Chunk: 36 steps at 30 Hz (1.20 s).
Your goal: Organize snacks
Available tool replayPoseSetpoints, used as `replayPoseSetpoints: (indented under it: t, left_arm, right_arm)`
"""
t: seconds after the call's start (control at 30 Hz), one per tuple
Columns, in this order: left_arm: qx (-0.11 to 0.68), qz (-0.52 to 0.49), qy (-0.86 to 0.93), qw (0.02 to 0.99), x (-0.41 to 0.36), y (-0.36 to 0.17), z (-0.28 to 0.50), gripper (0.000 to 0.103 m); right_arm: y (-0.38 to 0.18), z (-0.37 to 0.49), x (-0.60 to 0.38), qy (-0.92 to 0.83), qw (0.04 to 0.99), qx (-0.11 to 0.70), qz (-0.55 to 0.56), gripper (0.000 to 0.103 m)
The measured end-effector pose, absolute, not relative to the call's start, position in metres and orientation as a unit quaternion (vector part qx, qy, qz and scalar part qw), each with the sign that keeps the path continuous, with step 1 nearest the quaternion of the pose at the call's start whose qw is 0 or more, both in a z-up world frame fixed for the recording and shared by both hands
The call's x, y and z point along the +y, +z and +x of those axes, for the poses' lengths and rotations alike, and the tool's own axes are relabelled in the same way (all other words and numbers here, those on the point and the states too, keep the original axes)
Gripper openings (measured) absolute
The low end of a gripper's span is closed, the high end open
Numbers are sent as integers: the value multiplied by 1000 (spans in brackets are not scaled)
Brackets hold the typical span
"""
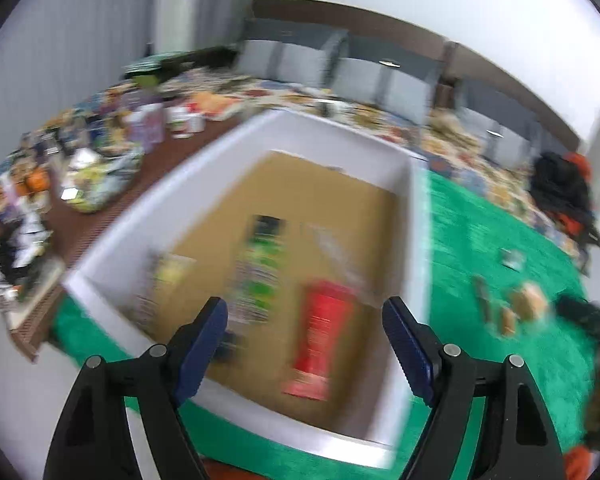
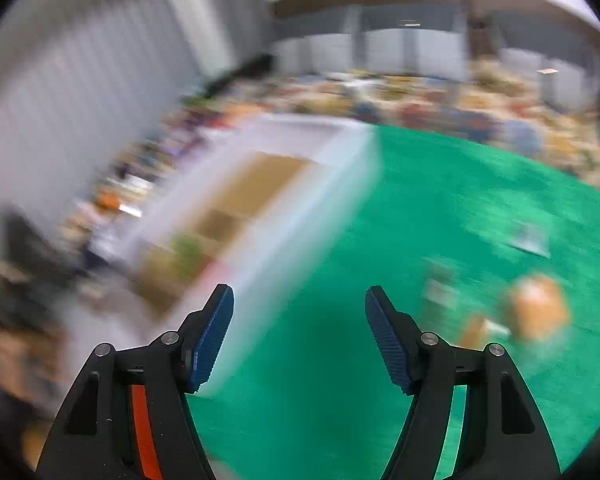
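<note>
Over the white box (image 1: 414, 216) the left gripper (image 1: 304, 320) hung wide and empty; packets (image 1: 320, 336) lay flat inside, seemingly sorted side by side. Right gripper (image 2: 300, 308), also wide, faced loose snacks (image 2: 536, 308) on green cloth (image 2: 420, 184), probably next.

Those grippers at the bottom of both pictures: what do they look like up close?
Both look alike. The left gripper and the right gripper each have two black plastic arms shaped like open triangles, with round silver pins at the joints. Each finger ends in a dark blue, ribbed pad. The right gripper also shows an orange-red strip on one arm. No cables or sleeves are visible.
</note>
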<state>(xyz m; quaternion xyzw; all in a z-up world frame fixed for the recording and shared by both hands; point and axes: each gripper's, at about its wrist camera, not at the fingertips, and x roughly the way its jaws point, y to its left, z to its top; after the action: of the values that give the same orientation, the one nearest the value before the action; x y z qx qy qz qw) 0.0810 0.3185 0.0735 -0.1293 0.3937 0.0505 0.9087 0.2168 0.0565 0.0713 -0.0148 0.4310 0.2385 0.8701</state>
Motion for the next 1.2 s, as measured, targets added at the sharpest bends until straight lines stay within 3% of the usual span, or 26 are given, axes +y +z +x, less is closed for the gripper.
replayPoseSetpoints:
  t: [0.13,0.2,0.4,0.53,0.63,0.83,0.93,1.2]
  left_arm:
    - [396,-113,-69,909,222,70,76,85]
    - [404,-97,-120,902,169,58,82,100]
    - [481,-35,-113,868,71,-32,126,101]
    - [514,-11,-66,855,61,-78,160,101]
    - [488,33,-45,871,56,-82,178,103]
    - [490,-3,-4,872,77,-81,223,103]
    - [457,-11,9,889,84,-86,221,103]
    - [457,-9,6,889,84,-87,219,103]
  right_arm:
    - [-1,184,-46,118,889,436,-73,72]
    - [-25,168,-94,67,889,445,-78,72]
    - [-59,146,-210,-57,883,465,-25,72]
    - [-63,149,-240,-75,884,461,10,73]
    - [-64,164,-244,-82,887,455,21,77]
    - [-67,177,-237,-93,888,449,31,84]
    - [-67,175,-237,-92,888,449,33,84]
    - [-67,174,-236,-94,888,449,32,85]
